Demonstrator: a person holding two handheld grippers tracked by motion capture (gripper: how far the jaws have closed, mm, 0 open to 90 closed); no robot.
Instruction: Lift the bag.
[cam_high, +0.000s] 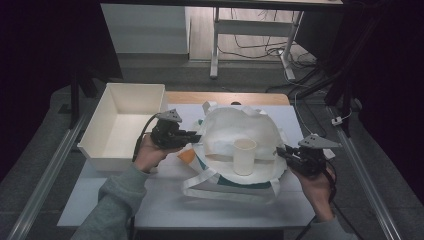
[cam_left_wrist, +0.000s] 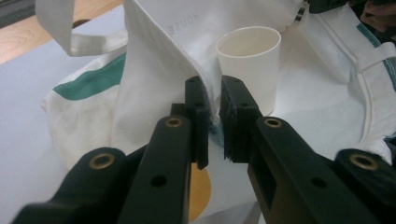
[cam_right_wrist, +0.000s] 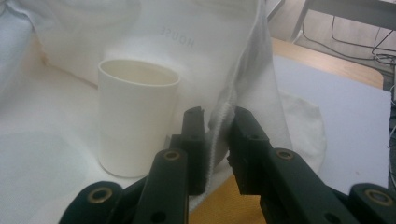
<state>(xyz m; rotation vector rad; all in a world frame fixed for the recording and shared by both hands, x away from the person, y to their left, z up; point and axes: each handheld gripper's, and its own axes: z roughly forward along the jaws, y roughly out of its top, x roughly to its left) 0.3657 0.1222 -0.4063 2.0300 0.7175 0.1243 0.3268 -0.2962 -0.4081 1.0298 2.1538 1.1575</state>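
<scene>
Bag (cam_high: 235, 131): white cloth tote with green and orange print, lying on the table (cam_high: 165, 200) at centre, mouth held open and raised. White straps trail at its near and far edges. Contents: one cup.

Cup (cam_high: 244, 156): plain white paper cup, upright, standing inside the open bag on its lower layer. Nothing can be seen inside it. It stands between the two grippers, touched by neither.

Box (cam_high: 122, 125): white, open-topped, rectangular, at the table's left edge, just beside the bag. Nothing visible inside.

Left gripper (cam_high: 196, 136): at the bag's left rim. In the left gripper view its jaws are nearly closed, pinching the seamed edge of the cloth, with the cup just beyond.

Right gripper (cam_high: 280, 151): at the bag's right rim. In the right gripper view its jaws are nearly closed, clamped on the bag's hemmed edge, which rises upright from them; the cup stands to the left.

Writing: "HOUSE" in faint grey capitals, seen reversed through the raised cloth in both gripper views. No other lettering legible; cup and box unmarked.
</scene>
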